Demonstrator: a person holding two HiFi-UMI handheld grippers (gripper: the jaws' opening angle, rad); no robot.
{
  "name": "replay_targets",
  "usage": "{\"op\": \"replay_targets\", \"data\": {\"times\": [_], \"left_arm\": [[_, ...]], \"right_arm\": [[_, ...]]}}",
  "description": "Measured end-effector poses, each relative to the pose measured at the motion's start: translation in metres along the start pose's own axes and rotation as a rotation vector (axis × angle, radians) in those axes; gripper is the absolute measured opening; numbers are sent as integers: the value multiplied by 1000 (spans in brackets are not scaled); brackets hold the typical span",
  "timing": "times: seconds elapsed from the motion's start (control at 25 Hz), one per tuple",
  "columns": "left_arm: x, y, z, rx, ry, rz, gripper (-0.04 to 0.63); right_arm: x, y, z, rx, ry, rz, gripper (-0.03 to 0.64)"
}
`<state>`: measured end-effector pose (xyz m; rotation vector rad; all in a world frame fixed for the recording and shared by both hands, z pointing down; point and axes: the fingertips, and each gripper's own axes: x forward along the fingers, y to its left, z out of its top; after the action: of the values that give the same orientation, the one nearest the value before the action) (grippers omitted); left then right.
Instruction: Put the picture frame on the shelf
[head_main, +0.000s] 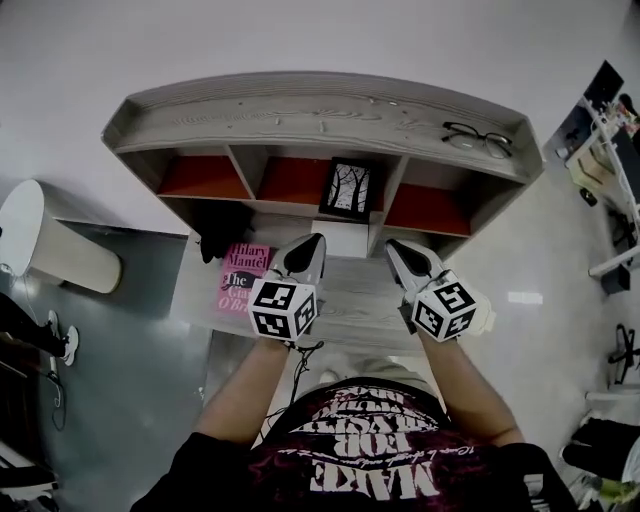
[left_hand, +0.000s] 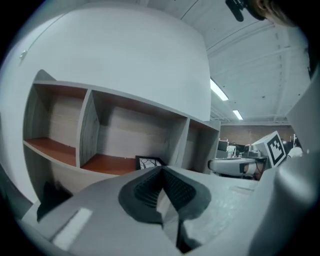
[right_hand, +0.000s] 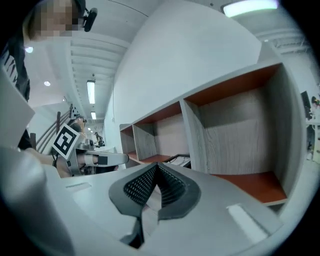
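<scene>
Shelf (head_main: 320, 105) holds picture frame (head_main: 348, 188); left tool (head_main: 316, 241), right tool (head_main: 394, 245) closed, empty.

A pink paperback book (head_main: 243, 277) lies flat on the left part of a pale wooden table (head_main: 360, 310), its cover reading Hilary Mantel. Just behind it sits a dark object (head_main: 222, 235), too shadowed to identify. Black-rimmed glasses (head_main: 478, 138) lie at upper right, well apart from the book. A white rounded bin (head_main: 55, 240) stands on the grey floor (head_main: 130, 330), far left
</scene>
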<state>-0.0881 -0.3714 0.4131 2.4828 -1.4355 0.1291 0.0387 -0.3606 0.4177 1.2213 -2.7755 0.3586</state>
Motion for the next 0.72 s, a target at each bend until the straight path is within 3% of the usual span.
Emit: {"op": "replay_targets", "data": {"times": [0.36,0.72], "left_arm": [[-46,-33,9,66,-27,-60,2],[-89,-57,37,117,-88,-107,2]], "right_arm": [[-53,42,13,-104,-41,-54,26],[-100,61,27,-115,-53,-106,25]]}}
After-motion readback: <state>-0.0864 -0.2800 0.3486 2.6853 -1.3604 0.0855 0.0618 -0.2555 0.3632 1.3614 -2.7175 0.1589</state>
